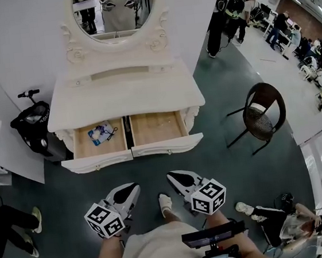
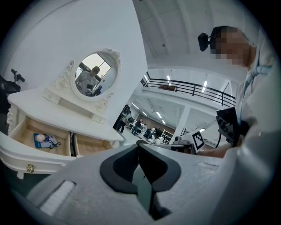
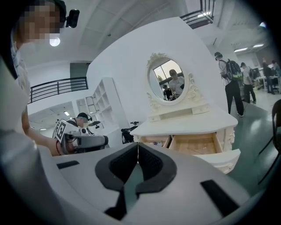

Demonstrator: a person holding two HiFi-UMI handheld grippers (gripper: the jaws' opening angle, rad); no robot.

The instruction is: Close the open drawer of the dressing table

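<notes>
Nearest the head camera is the wearer's light-coloured top (image 1: 163, 252), with a black device (image 1: 213, 235) just beside it on the right and one pale shoe (image 1: 165, 202) on the dark floor (image 1: 229, 170) ahead.

Left gripper (image 1: 134, 186): held low in front of the body, pointing toward the furniture. Its own view shows the two dark pads meeting at the tip, with nothing between them.

Right gripper (image 1: 171, 177): held beside the left one at about the same height, the shoe between them. Its own view shows the jaws pressed together at the tip and holding nothing.

Neither gripper touches the furniture; bare floor separates both tips from the drawer fronts.

Dressing table (image 1: 122, 95): white, standing against a white wall directly ahead, with an oval mirror (image 1: 114, 9) in a carved frame above its top. Two drawers sit side by side under the top, and both stand pulled out toward the wearer.
- Drawer on the wearer's left (image 1: 82, 149): wooden bottom exposed, with a blue packet (image 1: 101, 132) lying near its back right corner. A brass knob (image 2: 30, 168) sits on its white front.
- Drawer on the wearer's right (image 1: 158, 129): wooden bottom exposed.

Surroundings: a black scooter (image 1: 33, 125) is parked just left of the table, and a dark round-backed chair (image 1: 263, 111) stands well apart on the right. Several people stand in the far right background.
</notes>
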